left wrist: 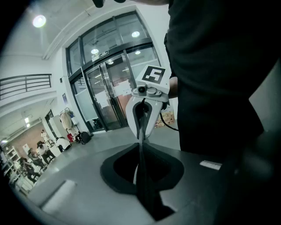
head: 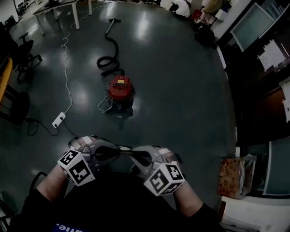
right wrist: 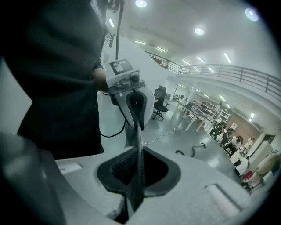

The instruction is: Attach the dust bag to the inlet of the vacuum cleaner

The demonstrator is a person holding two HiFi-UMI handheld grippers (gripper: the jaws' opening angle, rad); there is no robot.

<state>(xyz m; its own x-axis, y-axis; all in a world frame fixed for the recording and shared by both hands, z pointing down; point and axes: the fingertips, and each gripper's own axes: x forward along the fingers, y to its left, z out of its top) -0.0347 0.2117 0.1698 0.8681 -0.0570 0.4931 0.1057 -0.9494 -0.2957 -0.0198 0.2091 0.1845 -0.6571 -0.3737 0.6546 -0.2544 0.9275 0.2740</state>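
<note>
The red vacuum cleaner (head: pixel 120 90) stands on the dark floor well ahead of me, its black hose (head: pixel 108 56) curling away behind it. Low in the head view my left gripper (head: pixel 118 152) and right gripper (head: pixel 134 154) are held tip to tip close to my body. A thin dark mesh sheet, the dust bag (right wrist: pixel 138 167), runs edge-on between them. In the left gripper view my left gripper (left wrist: pixel 142 195) is shut on the dust bag (left wrist: pixel 141 158), which reaches the right gripper (left wrist: pixel 141 121) opposite. My right gripper (right wrist: pixel 134 195) is shut on its other end.
A white power strip (head: pixel 59 119) and its cable (head: pixel 68 86) lie on the floor left of the vacuum. An office chair (head: pixel 25 54) stands at the left, a table (head: pixel 59 5) at the back left. A cardboard box (head: pixel 233 176) sits by the right wall.
</note>
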